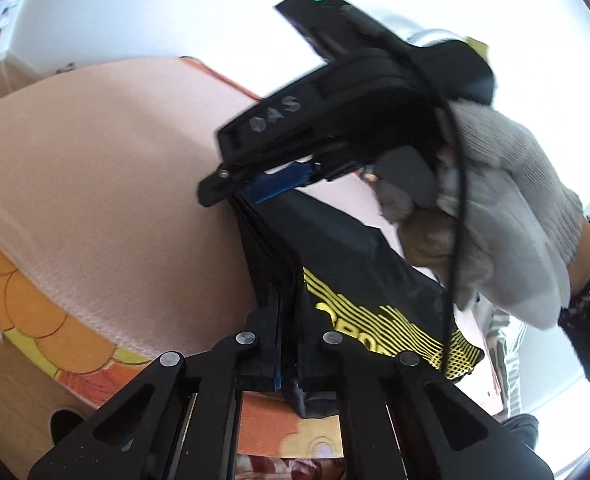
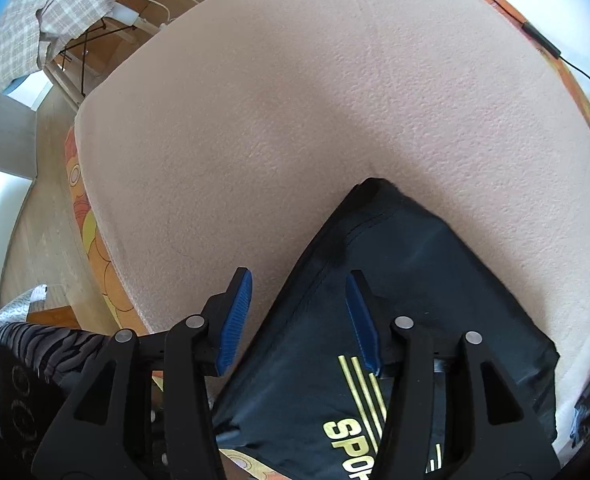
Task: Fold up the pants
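Observation:
Black pants with yellow stripes and lettering lie folded on a pink blanket. In the right wrist view my right gripper points down over the pants' left edge. It is open; one blue pad hangs over the blanket and the other over the cloth, neither pressing. In the left wrist view my left gripper is shut on the stacked edge of the pants. At the far end of that edge, a gloved hand holds the right gripper tips down.
An orange and yellow patterned sheet borders the blanket, with wooden floor beyond. A folding stand draped in plaid cloth stands past the far left corner. A black cable runs along the blanket's right edge.

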